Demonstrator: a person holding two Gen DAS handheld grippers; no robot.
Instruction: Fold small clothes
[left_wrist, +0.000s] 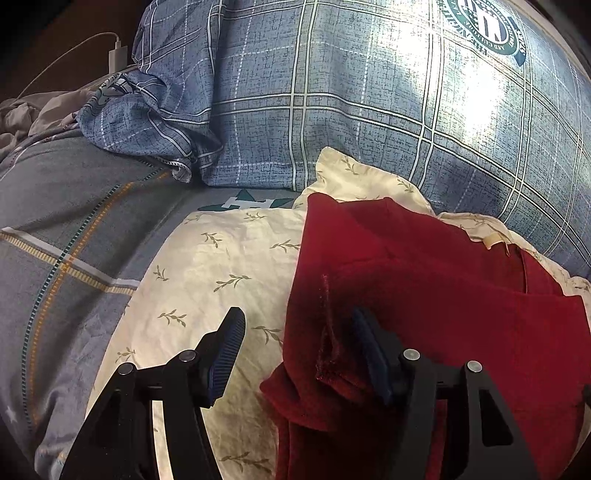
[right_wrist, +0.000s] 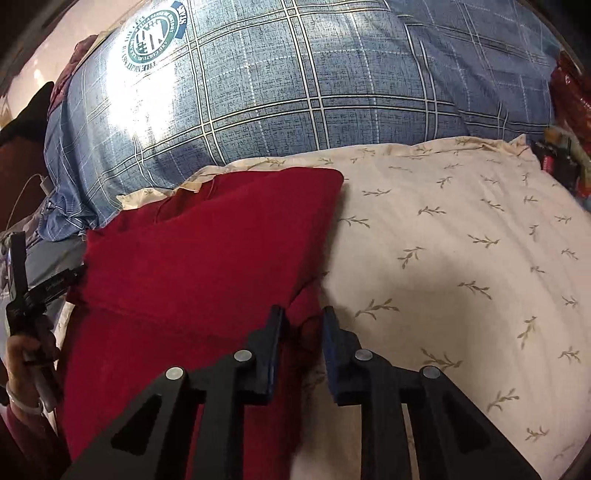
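A dark red garment (left_wrist: 424, 277) (right_wrist: 207, 258) lies partly folded on a cream cloth with leaf sprigs (left_wrist: 221, 258) (right_wrist: 443, 240). My left gripper (left_wrist: 298, 317) is open and wide at the garment's left edge. A raised seam of that edge stands between its fingers, and the right finger (left_wrist: 369, 343) rests on the red fabric. My right gripper (right_wrist: 303, 312) has its jaws narrow on the garment's right edge, with a bunch of red cloth pinched between the pads. In the right wrist view the left gripper's body (right_wrist: 22, 295) shows at the far left, held by a hand (right_wrist: 22, 354).
A bulky blue plaid duvet (left_wrist: 332, 92) (right_wrist: 295, 74) rises right behind the cream cloth. A grey striped sheet (left_wrist: 55, 221) spreads to the left. A white charger with its cable (left_wrist: 117, 55) sits at the far left back. Red patterned items (right_wrist: 569, 92) lie at the right edge.
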